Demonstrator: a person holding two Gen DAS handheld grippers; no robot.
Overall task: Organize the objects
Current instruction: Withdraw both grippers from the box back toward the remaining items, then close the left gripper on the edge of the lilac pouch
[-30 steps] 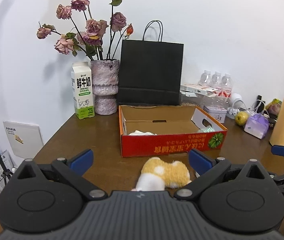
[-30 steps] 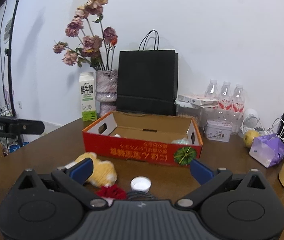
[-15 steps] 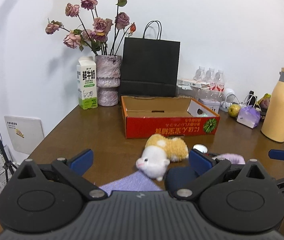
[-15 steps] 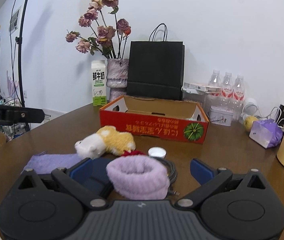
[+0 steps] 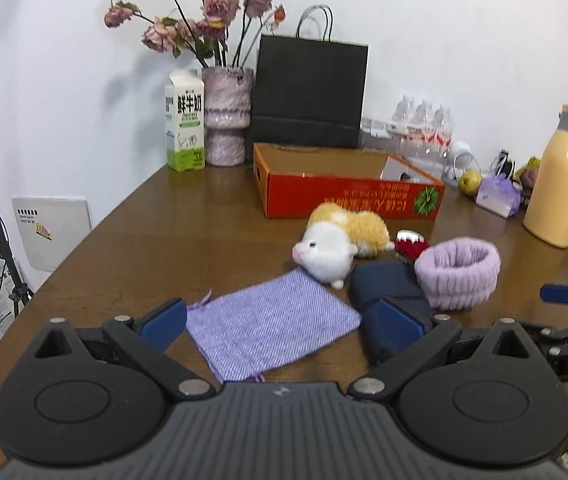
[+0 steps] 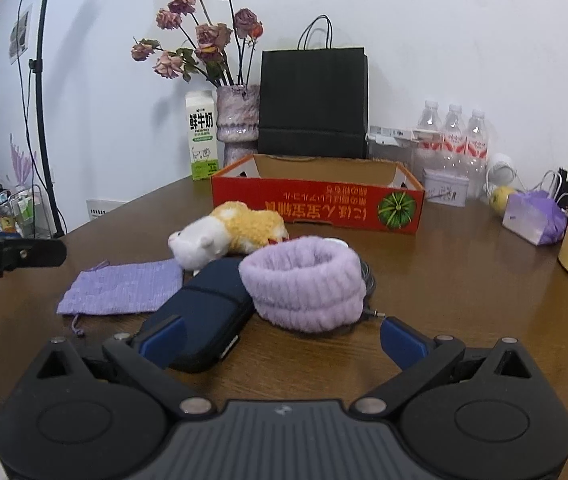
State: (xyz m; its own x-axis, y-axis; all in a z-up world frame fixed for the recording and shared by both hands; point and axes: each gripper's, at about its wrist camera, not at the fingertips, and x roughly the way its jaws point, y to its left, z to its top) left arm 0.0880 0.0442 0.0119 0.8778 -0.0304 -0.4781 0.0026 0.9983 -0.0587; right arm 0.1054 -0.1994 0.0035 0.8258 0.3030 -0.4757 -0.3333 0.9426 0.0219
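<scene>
On the brown table lie a purple cloth pouch [image 5: 271,326] [image 6: 123,288], a dark blue case [image 5: 388,288] [image 6: 203,312], a fluffy lilac headband [image 5: 458,272] [image 6: 304,282], a yellow-and-white plush toy [image 5: 342,236] [image 6: 227,232] and a small red item [image 5: 412,242]. Behind them stands an open red cardboard box [image 5: 348,196] [image 6: 316,202]. My left gripper [image 5: 279,322] is open and empty above the pouch. My right gripper [image 6: 281,336] is open and empty in front of the case and headband.
A milk carton [image 5: 185,120], a flower vase [image 5: 227,116] and a black paper bag [image 5: 310,92] stand at the back. A yellow thermos [image 5: 560,178], water bottles [image 6: 454,136], a purple packet [image 6: 534,218] and a cable [image 6: 368,280] are at the right. The table edge runs along the left.
Both grippers have pulled back from the red box towards the near table edge. The pouch, case and headband have come into view. Both stay open and empty.
</scene>
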